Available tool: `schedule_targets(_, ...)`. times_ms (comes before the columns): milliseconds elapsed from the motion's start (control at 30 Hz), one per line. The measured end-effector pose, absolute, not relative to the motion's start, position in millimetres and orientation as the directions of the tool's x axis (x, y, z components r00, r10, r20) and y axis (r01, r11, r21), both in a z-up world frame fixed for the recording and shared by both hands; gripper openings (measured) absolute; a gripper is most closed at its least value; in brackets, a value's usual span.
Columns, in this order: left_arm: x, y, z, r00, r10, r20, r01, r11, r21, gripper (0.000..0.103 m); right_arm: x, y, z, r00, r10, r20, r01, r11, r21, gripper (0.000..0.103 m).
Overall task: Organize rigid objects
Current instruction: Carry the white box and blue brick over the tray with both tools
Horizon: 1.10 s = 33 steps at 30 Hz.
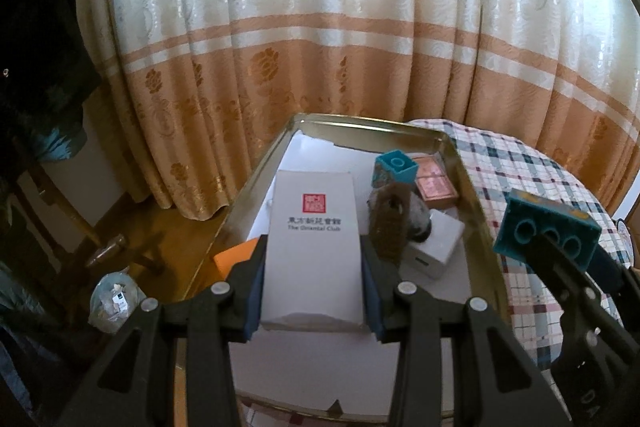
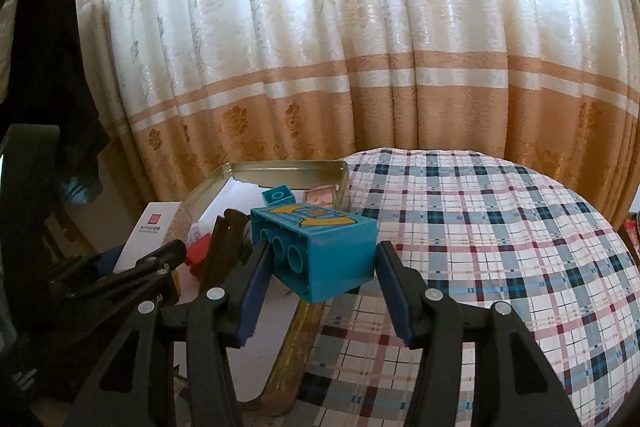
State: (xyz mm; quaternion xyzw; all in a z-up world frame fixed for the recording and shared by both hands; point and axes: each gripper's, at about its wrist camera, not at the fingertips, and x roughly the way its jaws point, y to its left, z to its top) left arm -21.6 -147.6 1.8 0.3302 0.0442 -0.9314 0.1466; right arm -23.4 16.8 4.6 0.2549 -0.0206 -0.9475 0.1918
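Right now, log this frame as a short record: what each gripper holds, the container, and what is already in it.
left gripper: shut on white box
right gripper: shut on large teal brick
container: open metal tin on plaid cloth
in tin: small teal brick, pink box, white cube

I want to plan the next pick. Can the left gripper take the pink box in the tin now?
Probably not: the left gripper is shut on the white box, and a teal block stands before the pink box.
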Motion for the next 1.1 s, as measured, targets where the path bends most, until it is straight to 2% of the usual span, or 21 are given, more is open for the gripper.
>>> schedule_targets(1100, -17, -170, -13, -0.701, -0.267, -0.661, 0.323, -0.946, 0.039, 0.041, -26, -16, -11, -0.731, -0.418, -0.539, 0.432, -0.895, 0.109, 0.056)
